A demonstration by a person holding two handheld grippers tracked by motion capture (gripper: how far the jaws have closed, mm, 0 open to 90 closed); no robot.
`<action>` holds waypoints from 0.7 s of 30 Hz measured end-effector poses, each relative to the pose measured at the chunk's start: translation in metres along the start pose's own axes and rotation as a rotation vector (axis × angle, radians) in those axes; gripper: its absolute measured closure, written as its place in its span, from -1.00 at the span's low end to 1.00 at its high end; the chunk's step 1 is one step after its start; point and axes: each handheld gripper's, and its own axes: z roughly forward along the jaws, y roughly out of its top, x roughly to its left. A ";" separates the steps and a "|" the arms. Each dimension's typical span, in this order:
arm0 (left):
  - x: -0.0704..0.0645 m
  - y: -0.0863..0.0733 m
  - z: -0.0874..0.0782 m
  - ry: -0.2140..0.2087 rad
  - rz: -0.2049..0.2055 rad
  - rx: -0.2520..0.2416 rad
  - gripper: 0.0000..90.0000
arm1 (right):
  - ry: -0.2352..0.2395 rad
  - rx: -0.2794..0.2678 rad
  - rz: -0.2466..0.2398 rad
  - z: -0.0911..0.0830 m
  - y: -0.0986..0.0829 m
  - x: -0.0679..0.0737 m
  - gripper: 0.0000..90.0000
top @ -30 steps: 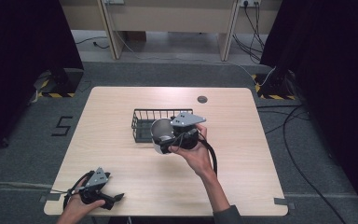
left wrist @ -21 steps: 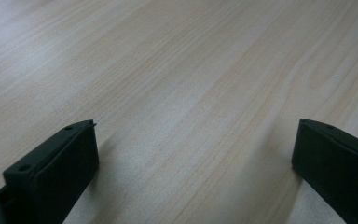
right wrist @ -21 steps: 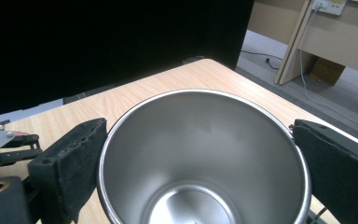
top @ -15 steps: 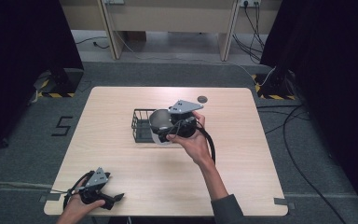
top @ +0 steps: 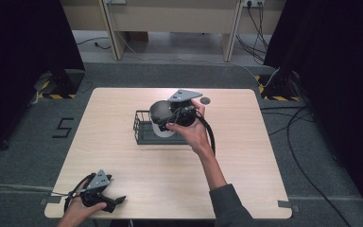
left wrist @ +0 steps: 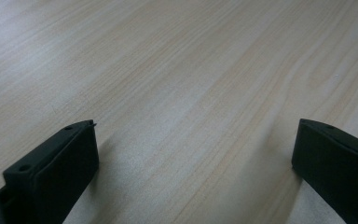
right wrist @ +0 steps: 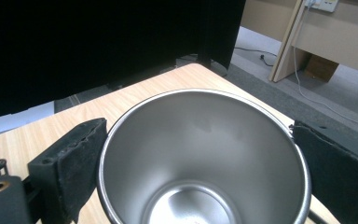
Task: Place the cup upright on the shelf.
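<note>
Right gripper view: steel cup point(right wrist: 205, 158) sits squarely between the jaws, each pad pressed against its rim, mouth open toward the camera, so the right gripper point(top: 170, 119) has it clamped and lifted over the wire basket point(top: 144, 128). Step in hand looks like carrying the cup at the basket, most likely placing it in or taking it out; the next move calls for keeping the clamp firm and clearing the basket wall. Left gripper point(top: 116, 202) lies idle on the table point(left wrist: 177, 70), jaws wide, nothing between them.
</note>
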 end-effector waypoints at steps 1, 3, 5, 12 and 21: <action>0.000 0.000 0.000 -0.002 0.000 0.001 -1.00 | -0.003 -0.001 -0.001 0.002 0.002 -0.001 -0.86; 0.000 0.000 0.000 -0.001 -0.001 0.000 -1.00 | -0.013 0.000 -0.003 0.005 0.005 -0.004 -0.86; 0.000 0.000 0.000 -0.002 0.002 0.004 -1.00 | -0.018 0.007 0.000 0.009 0.006 -0.006 -0.86; 0.000 0.000 0.000 -0.003 0.001 0.003 -1.00 | -0.036 0.033 0.010 0.027 0.010 -0.016 -0.86; 0.000 0.000 0.000 -0.005 0.002 0.002 -1.00 | -0.051 0.054 0.026 0.044 0.009 -0.024 -0.86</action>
